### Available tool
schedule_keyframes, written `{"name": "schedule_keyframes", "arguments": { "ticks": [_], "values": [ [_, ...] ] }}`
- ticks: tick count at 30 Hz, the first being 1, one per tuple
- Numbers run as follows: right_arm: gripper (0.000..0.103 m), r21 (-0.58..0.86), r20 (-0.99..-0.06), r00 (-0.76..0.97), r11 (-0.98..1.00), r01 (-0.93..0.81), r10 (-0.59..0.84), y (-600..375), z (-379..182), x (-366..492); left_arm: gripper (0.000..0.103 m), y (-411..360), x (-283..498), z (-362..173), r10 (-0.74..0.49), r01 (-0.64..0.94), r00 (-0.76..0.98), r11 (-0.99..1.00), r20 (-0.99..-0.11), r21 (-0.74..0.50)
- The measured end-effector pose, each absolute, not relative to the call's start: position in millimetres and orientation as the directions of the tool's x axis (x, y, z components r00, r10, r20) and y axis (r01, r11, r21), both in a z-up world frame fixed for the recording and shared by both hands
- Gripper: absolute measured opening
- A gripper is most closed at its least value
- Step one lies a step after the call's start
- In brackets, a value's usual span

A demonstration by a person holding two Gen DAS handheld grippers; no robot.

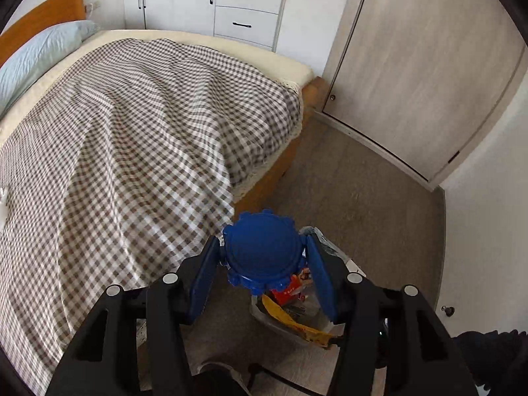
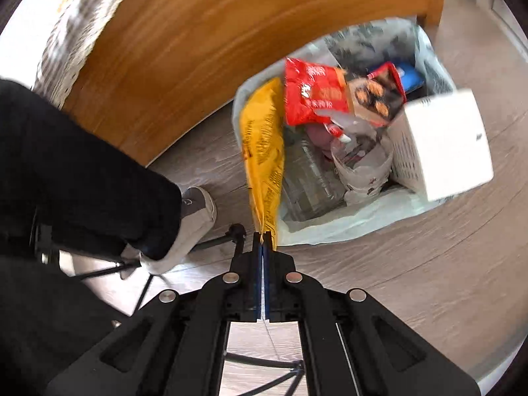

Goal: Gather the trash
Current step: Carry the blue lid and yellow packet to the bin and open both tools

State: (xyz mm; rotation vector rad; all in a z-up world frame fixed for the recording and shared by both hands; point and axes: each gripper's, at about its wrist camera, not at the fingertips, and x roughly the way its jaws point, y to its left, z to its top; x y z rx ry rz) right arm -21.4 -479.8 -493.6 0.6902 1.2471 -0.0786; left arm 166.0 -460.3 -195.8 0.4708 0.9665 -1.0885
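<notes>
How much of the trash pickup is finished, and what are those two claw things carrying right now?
Done: the lined bin by the bed already holds a red snack bag and other wrappers. In hand: the left gripper grips a blue lid above the bin; the right gripper, jaws shut, pinches a yellow wrapper over it. Left: dropping both in.

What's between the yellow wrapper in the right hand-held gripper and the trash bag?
Nothing visible. The yellow wrapper, pinched in the right hand-held gripper, already hangs over the trash bag rim, beside the red snack packet.
</notes>
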Motion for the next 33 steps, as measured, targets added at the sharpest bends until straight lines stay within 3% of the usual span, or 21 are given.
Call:
{"name": "schedule_keyframes", "arguments": {
  "ticks": [6,10,12,15,26,33],
  "values": [
    [0.002,0.256,-0.945,0.31,0.816,0.518,0.099,-505,-491,-10,0.051,-499,149,-234,-0.448,0.911,0.072,0.393,-0.891,-0.124],
    [0.003,0.15,-0.96,0.28,0.856,0.495,0.006,-500,-493,-5,0.051,-522,142,-272,-0.373,0.915,0.053,0.39,-0.926,-0.104],
    [0.003,0.168,-0.944,0.33,0.863,0.476,0.001,-504,-494,-8,0.051,-529,137,-289,-0.334,0.915,0.045,0.391,-0.941,-0.095],
    [0.003,0.075,-0.91,0.405,0.922,0.381,-0.093,-497,-485,-7,0.051,-533,132,-306,-0.286,0.924,0.054,0.377,-0.957,-0.061],
    [0.003,0.211,-0.878,0.477,0.917,0.34,0.025,-491,-527,6,0.051,-531,136,-322,-0.256,0.92,0.061,0.389,-0.965,-0.045],
    [0.003,0.003,-0.919,0.371,0.938,0.346,-0.135,-474,-549,-3,0.051,-536,135,-329,-0.241,0.928,0.076,0.371,-0.968,-0.02]
  ]
}}
